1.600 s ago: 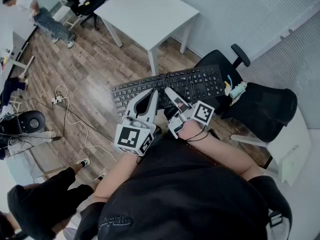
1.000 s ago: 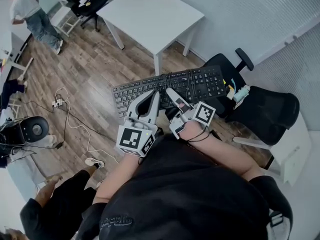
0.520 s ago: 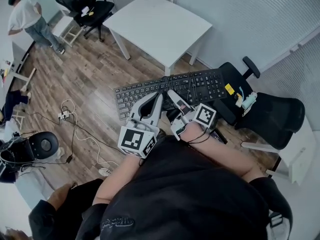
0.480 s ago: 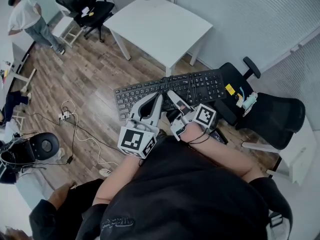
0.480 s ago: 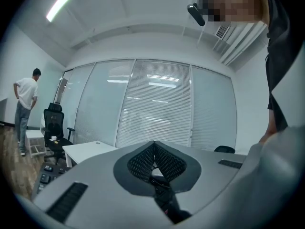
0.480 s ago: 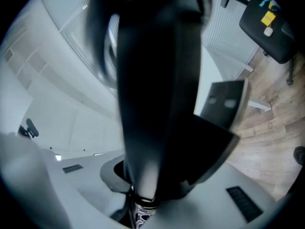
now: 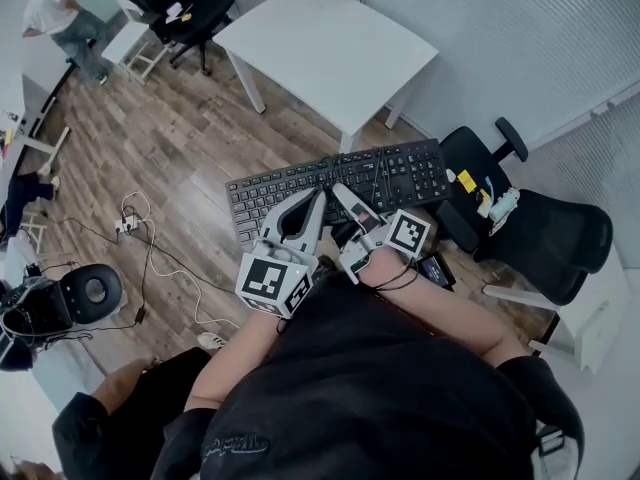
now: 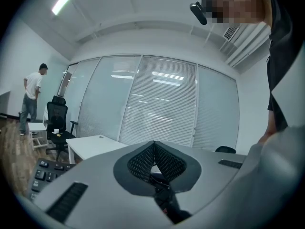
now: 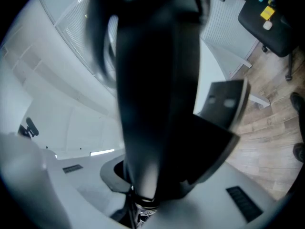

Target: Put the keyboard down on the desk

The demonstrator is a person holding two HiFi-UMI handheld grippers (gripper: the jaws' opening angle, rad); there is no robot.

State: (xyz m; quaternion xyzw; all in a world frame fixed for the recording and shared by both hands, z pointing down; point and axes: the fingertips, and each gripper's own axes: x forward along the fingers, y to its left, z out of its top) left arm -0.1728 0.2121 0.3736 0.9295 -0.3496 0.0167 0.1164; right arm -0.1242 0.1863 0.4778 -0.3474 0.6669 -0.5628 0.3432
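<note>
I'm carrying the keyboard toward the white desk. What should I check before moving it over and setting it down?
1. Right gripper gripping the keyboard: ok, jaws closed on its near edge.
2. Left gripper sharing the load: not ok, jaws together with nothing between them.
3. Keyboard above the desk: not ok, it hangs over the floor, short of the desk corner.
4. Room on the desk: ok, nothing large on its top.
5. Cable free: cannot tell, it lies across the keyboard and its end is out of sight.
</note>
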